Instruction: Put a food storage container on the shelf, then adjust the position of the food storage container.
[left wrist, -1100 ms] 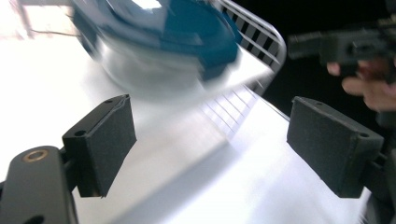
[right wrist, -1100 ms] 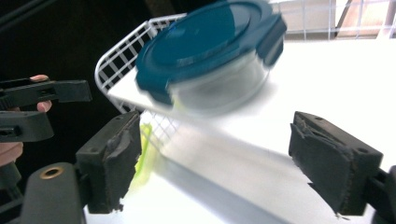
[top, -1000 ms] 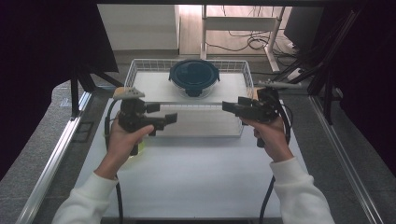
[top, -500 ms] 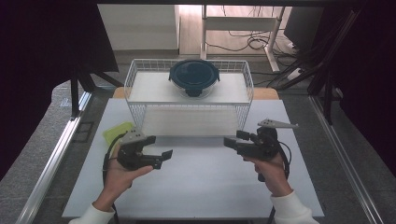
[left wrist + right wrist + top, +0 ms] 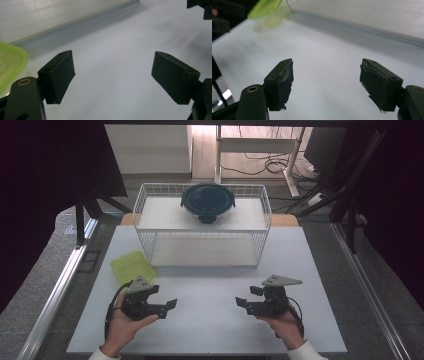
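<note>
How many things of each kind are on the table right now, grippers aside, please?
White wire rack: 1
Round dark-lidded container, on the rack's top shelf: 1
Green plastic lid, on the white tabletop left of the rack: 1
Total: 3

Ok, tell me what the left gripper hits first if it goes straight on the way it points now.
Probably the right gripper. The left gripper points across the bare white table toward it, jaws open, with nothing between them. Heights are hard to judge, so it could pass it.

Right gripper [image 5: 325,82] jaws spread wide, empty, above white table [image 5: 324,50].
</note>
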